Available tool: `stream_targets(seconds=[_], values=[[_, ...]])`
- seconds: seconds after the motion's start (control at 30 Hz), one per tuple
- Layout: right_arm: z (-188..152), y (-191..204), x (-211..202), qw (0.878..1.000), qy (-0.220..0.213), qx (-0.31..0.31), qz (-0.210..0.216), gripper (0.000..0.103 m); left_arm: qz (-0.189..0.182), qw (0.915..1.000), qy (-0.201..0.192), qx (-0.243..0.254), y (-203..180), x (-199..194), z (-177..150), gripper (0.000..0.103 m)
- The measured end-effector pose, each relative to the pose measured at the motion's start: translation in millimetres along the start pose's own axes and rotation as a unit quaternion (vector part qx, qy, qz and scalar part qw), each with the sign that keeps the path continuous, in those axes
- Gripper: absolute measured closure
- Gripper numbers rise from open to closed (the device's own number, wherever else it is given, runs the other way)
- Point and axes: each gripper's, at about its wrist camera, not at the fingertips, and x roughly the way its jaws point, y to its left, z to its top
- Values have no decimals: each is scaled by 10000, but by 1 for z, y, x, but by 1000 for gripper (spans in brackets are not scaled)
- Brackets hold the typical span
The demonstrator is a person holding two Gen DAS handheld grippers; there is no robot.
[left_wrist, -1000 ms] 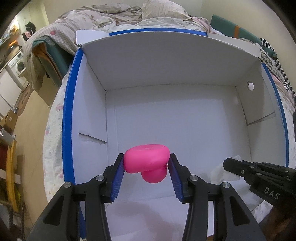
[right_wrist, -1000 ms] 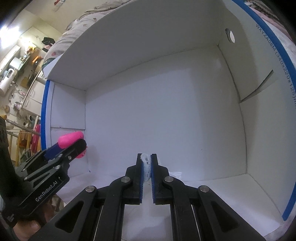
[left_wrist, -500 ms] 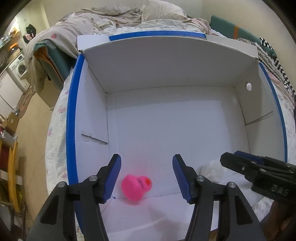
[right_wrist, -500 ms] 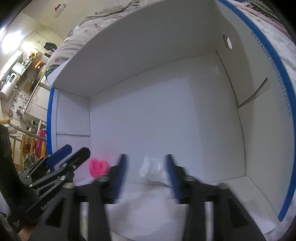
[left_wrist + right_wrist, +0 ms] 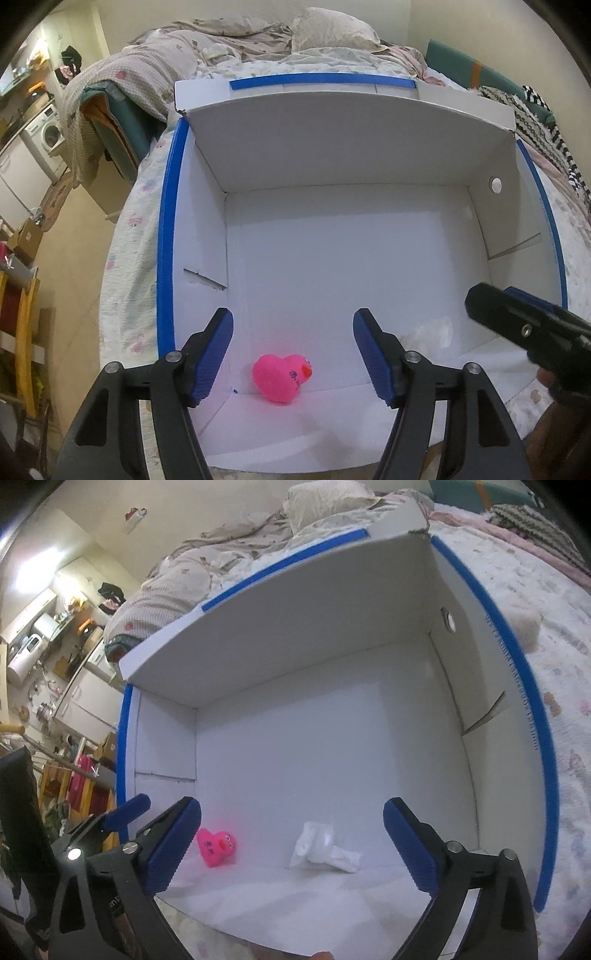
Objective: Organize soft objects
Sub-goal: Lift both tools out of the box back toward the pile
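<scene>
A pink rubber duck lies on the floor of the white box, in its near left corner. Above it my left gripper is open, its jaws still opening, with nothing pressed between the pads. A crumpled white soft bundle rests on the box floor to the right of the duck. My right gripper hangs over the bundle with its jaws opening wide and nothing gripped. The bundle shows faintly in the left wrist view, beside the right gripper.
The blue-rimmed box sits on a bed with a patterned sheet. A rumpled duvet and pillow lie behind it. A fluffy beige thing rests on the bed outside the box's right wall. Shelves and a washing machine stand at the left.
My left gripper let go of the pink duck, which dropped to the box floor. My right gripper released the white bundle, opened wide and rose a little.
</scene>
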Motion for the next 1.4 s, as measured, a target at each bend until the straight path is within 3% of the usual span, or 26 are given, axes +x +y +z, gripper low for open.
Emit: stream_targets(seconds=[0.23, 0.4, 0.7, 1.4], values=[[-1, -9, -7, 9998, -89, 143, -114, 0, 141, 9997, -61, -173, 7, -10, -1, 38], [-5, -15, -17, 9993, -168, 227, -241, 0, 363, 9985, -324, -240, 12, -30, -4, 32], [-19, -11, -36, 9991, -277, 88, -321, 0, 561, 9962, -565, -360, 27, -60, -19, 31], [-72, -11, -66, 9984, -361, 63, -428, 0, 366, 9957, -119, -847, 52, -73, -80, 31]])
